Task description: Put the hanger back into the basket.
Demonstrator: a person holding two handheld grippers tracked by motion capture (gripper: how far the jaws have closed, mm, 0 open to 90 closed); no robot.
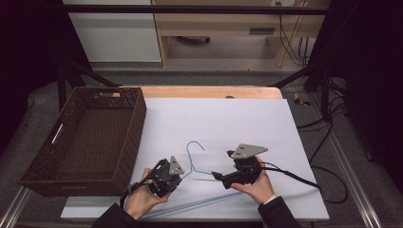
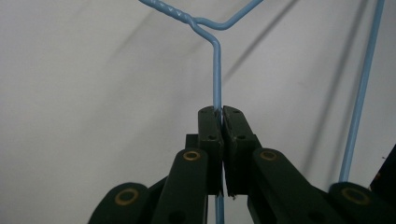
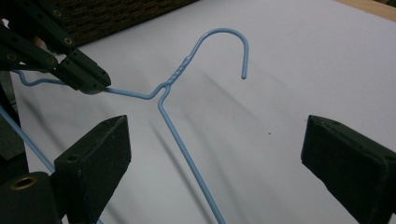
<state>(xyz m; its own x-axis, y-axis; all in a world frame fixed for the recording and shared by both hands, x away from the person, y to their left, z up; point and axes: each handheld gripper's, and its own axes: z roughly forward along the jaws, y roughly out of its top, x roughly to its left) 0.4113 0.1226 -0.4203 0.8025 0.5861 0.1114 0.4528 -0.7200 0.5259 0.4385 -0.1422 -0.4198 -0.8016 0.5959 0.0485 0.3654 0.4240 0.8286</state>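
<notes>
The left tool [image 2: 221,122] is clamped on one shoulder wire of the blue hanger [image 3: 169,83], just below its twisted neck. The right tool [image 3: 215,154] gapes wide, the hanger's other shoulder wire running between its jaws, untouched, above the table [image 1: 247,118].

I count one blue wire hanger [image 1: 196,164] on the worktop [image 1: 237,118]. One brown wicker basket [image 1: 35,166] sits at its left edge. I hold two tools: my left tool [image 1: 175,176] and my right tool [image 1: 216,175]. One white sheet [image 1: 266,133] covers the worktop.
</notes>
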